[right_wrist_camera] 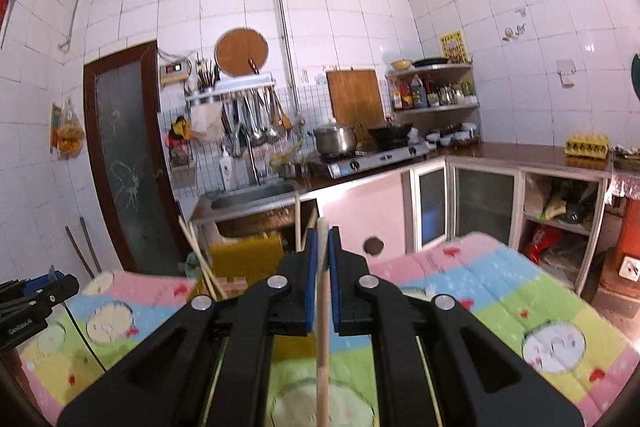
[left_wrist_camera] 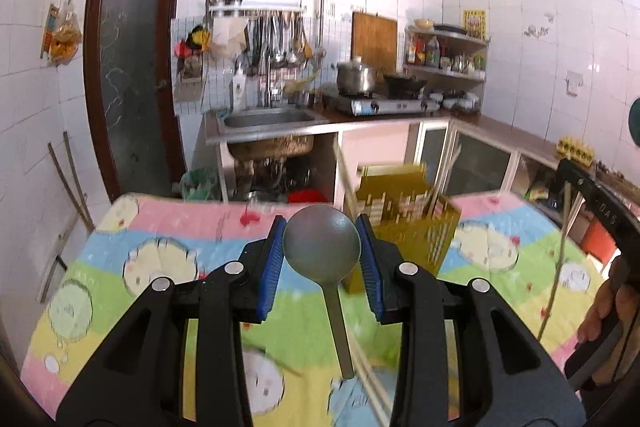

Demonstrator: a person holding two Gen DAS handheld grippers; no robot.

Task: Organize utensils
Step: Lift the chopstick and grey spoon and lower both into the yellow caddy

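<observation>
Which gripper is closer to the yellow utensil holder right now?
Left, as far as I can judge. The left gripper, gripping the spoon, sits just beside the yellow utensil holder. The right gripper, clamping a chopstick, is off to its other side.

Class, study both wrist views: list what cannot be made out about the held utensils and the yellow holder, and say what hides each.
- Spoon handle's lower end, left wrist view: blurred against the cloth.
- Chopstick lower end, right wrist view: cut off by the bottom edge.
- Yellow holder contents, left wrist view: motion blur smears them.
- Yellow holder's front, right wrist view: hidden behind the right gripper.
- Left gripper grip, left wrist view: pads flank the spoon bowl.
</observation>
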